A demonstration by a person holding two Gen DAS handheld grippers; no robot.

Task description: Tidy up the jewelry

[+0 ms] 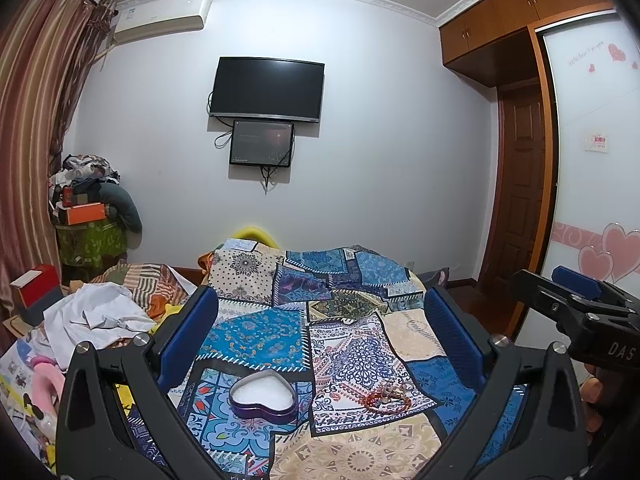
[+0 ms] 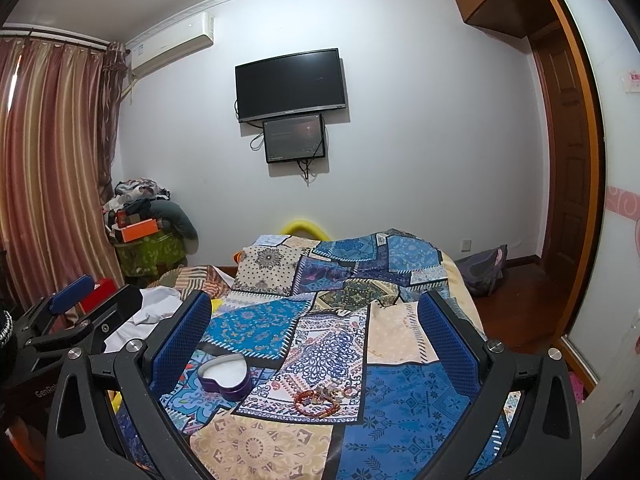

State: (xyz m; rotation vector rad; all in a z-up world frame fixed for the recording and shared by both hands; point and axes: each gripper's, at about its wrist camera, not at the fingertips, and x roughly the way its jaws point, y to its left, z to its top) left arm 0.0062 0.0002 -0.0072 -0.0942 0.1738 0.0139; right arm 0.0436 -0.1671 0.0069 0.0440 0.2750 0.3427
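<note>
Jewelry (image 2: 326, 398) lies heaped on the patchwork bedspread (image 2: 404, 396), just right of the open heart box (image 2: 224, 372). Left gripper (image 1: 320, 332) and right gripper (image 2: 314, 332) hover wide, empty. Best approach: lift 1 bracelet singly, avoiding tangles.

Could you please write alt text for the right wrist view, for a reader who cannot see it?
Open blue-padded tongs frame a patchwork bedspread holding an open purple heart-shaped box and, to its right, a small pile of beaded bracelets. A dark wall-mounted television hangs behind.
</note>
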